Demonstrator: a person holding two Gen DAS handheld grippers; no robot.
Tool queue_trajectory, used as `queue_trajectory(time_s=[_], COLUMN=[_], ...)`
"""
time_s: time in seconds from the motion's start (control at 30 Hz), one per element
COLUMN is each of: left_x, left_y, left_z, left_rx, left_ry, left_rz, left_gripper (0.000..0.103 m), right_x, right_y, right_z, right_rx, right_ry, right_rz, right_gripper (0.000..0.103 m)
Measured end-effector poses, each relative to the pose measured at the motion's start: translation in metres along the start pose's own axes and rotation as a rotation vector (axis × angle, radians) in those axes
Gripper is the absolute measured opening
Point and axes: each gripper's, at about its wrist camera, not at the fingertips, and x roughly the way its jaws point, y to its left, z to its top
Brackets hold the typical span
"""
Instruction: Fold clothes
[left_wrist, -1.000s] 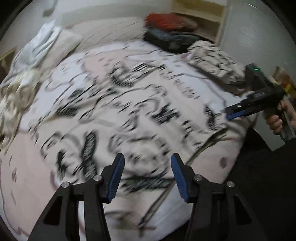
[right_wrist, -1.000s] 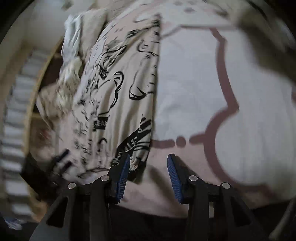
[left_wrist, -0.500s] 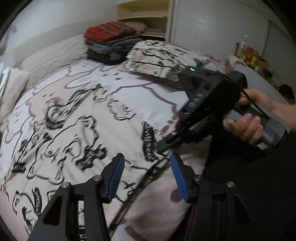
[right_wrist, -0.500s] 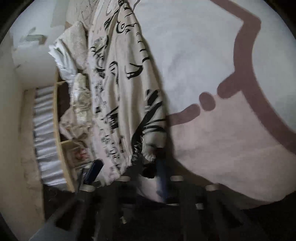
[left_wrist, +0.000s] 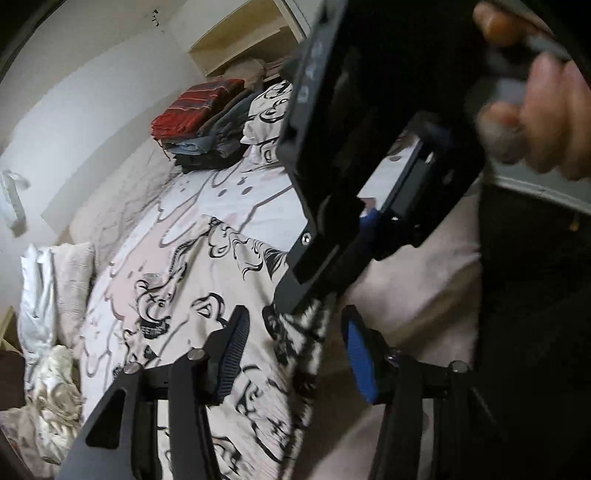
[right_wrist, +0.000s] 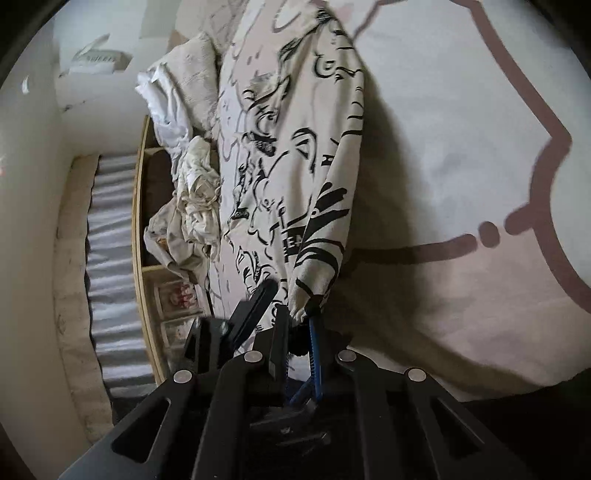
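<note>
The right claw (right_wrist: 297, 325) is pinched nearly closed on the cuff end of a sleeve of the printed sweatshirt (right_wrist: 280, 155), a cream garment covered in black cartoon drawings. From the pinch the sleeve rises straight ahead of the claw, and the body of the sweatshirt lies flat beyond it and to its left on the bed (right_wrist: 461, 155), whose cover is white and pale pink with a broad brownish outline. Just left of the right claw, one dark finger of the other tool reaches in over the fabric.

The left claw (left_wrist: 293, 350) stands wide, its fingers apart with nothing between them, hovering over the sweatshirt's striped hem edge. Directly ahead of it, very close, the black body of the right tool fills the upper view, with the person's right hand (left_wrist: 546, 110) wrapped on its handle. Farther ahead and to the left, a stack of folded clothes (left_wrist: 203, 122) with a red striped piece on top sits at the bed's far end, and crumpled pale laundry (left_wrist: 51, 387) lies at the near left.
</note>
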Motion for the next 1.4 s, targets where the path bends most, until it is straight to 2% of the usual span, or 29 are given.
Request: queue_trajectory(time_s=[0.13,0.2,0.27,0.3,0.33,0.37,0.4,0.53,0.57,0.63,0.8,0.93,0.97,1.0,1.03,1.07,1.1,1.17,1.3,1.4], left_x=[0.006,0.007,0.008,0.008,0.007,0.004,0.0,-0.018,-0.021,-0.023,-0.028,-0.032,-0.033,-0.034,-0.035,-0.035,-0.036,-0.037,-0.039,-0.039], left_y=[0.003,0.005,0.014,0.018,0.023,0.028,0.033,0.04,0.041,0.047,0.065,0.078,0.079,0.081,0.083,0.084,0.086,0.091,0.104,0.104], left_z=[0.003,0.002,-0.001,-0.002,-0.004,-0.005,-0.006,-0.001,0.001,0.004,0.005,0.002,0.001,0.0,-0.001,-0.001,-0.001,-0.003,-0.007,-0.014], left_rx=[-0.005,-0.02,-0.069,-0.095,-0.118,-0.14,-0.162,-0.228,-0.242,-0.288,-0.403,-0.463,-0.472,-0.481,-0.492,-0.504,-0.516,-0.557,-0.693,-0.73], left_ry=[0.015,0.019,0.034,0.043,0.045,0.036,0.024,-0.03,-0.039,-0.049,-0.062,-0.064,-0.062,-0.06,-0.058,-0.055,-0.053,-0.042,-0.007,-0.007], left_rz=[-0.01,-0.016,-0.031,-0.038,-0.046,-0.059,-0.074,-0.136,-0.149,-0.171,-0.218,-0.249,-0.255,-0.261,-0.266,-0.271,-0.275,-0.298,-0.386,-0.385], left_gripper=[0.016,0.011,0.011,0.011,0.01,0.01,0.01,0.01,0.01,0.01,0.01,0.01,0.01,0.01,0.01,0.01,0.01,0.01,0.01,0.011], right_x=[-0.005,-0.01,-0.017,-0.022,-0.03,-0.044,-0.053,-0.074,-0.076,-0.07,-0.03,0.009,0.018,0.022,0.027,0.032,0.032,0.017,-0.035,-0.059], right_y=[0.006,0.012,0.018,0.022,0.026,0.029,0.031,0.028,0.025,0.021,0.009,-0.003,-0.004,0.001,0.006,0.01,0.015,0.042,0.087,0.106], right_z=[-0.001,-0.003,-0.004,-0.005,-0.004,-0.002,0.004,0.064,0.082,0.128,0.224,0.253,0.258,0.259,0.26,0.26,0.259,0.251,0.231,0.216], right_rx=[-0.054,-0.103,-0.154,-0.183,-0.207,-0.226,-0.241,-0.232,-0.22,-0.205,-0.156,-0.125,-0.125,-0.147,-0.157,-0.164,-0.165,-0.268,-0.361,-0.395], right_ry=[-0.008,-0.03,-0.055,-0.078,-0.111,-0.165,-0.21,-0.317,-0.338,-0.355,-0.313,-0.248,-0.236,-0.232,-0.201,-0.171,-0.158,-0.224,-0.372,-0.437], right_rz=[-0.015,-0.035,-0.054,-0.059,-0.069,-0.093,-0.108,-0.164,-0.175,-0.218,-0.341,-0.375,-0.379,-0.367,-0.323,-0.283,-0.266,-0.287,-0.238,-0.223], right_gripper=[0.011,0.011,0.017,0.04,0.077,0.09,0.093,0.093,0.092,0.081,0.075,0.068,0.068,0.055,0.019,0.007,0.004,0.003,0.003,0.003])
